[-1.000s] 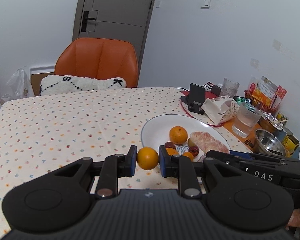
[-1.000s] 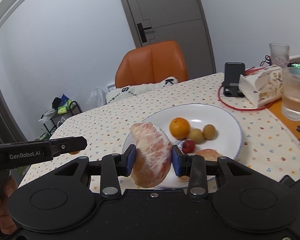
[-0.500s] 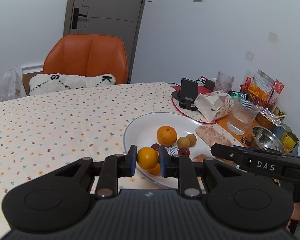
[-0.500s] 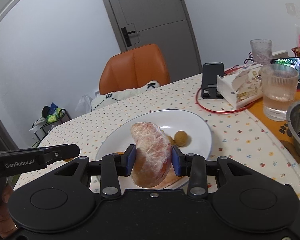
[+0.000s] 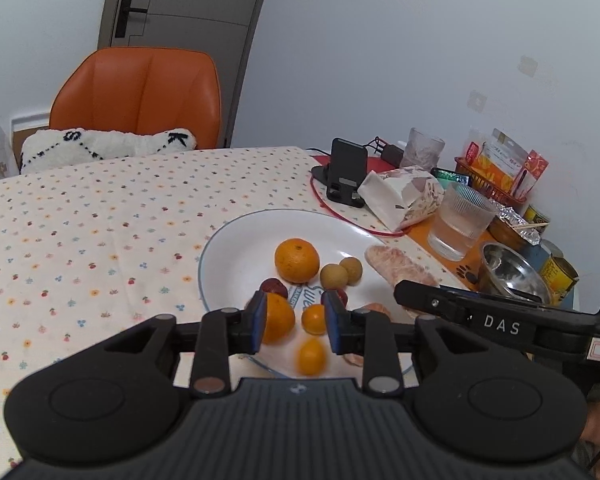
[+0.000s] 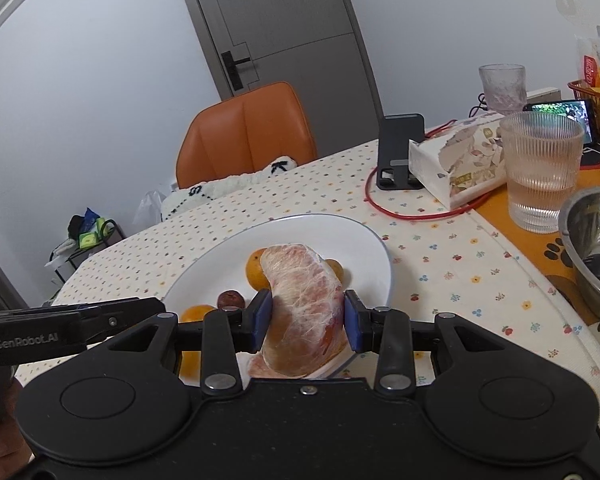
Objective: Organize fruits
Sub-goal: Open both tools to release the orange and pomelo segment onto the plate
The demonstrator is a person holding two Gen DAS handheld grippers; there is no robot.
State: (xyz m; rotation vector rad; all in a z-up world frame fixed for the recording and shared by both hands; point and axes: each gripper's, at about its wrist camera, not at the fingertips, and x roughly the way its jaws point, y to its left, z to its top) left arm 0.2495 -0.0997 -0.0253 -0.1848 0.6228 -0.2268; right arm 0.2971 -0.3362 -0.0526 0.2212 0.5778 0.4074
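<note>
Left gripper (image 5: 295, 322): 0.5 s ago its pads were clamped on the mandarin; now the jaws stand apart. The mandarin (image 5: 277, 318) sits against the left pad only, a clear gap to the right pad, over the near rim of the white plate (image 5: 236, 252). We can't tell whether it rests on the plate or only leans on the pad. The left view has also closed in on the plate since 1.0 s ago, when the gripper was over the tablecloth (image 5: 100, 232).

Right gripper (image 6: 306, 320): same as before, shut on the peeled pomelo segment (image 6: 304, 312), held over the near side of the plate (image 6: 340, 236). The right view has moved forward over the plate too.

On the plate we see a big orange (image 5: 297, 260), two longans (image 5: 342, 273), a dark red date (image 5: 274, 287), a small kumquat (image 5: 314, 319) between the left pads but touching neither, and a second kumquat (image 5: 311, 357) that's motion-blurred near the rim.

Hard to read:
- the pomelo hides most of the orange and longans in the right view
- a pale pink piece (image 5: 354, 358) low beside the left gripper's right finger is mostly covered
- the right gripper's body crosses the right edge of the plate in the left view
- the steel bowl (image 6: 592, 248) is cut off at the right view's edge.
</note>
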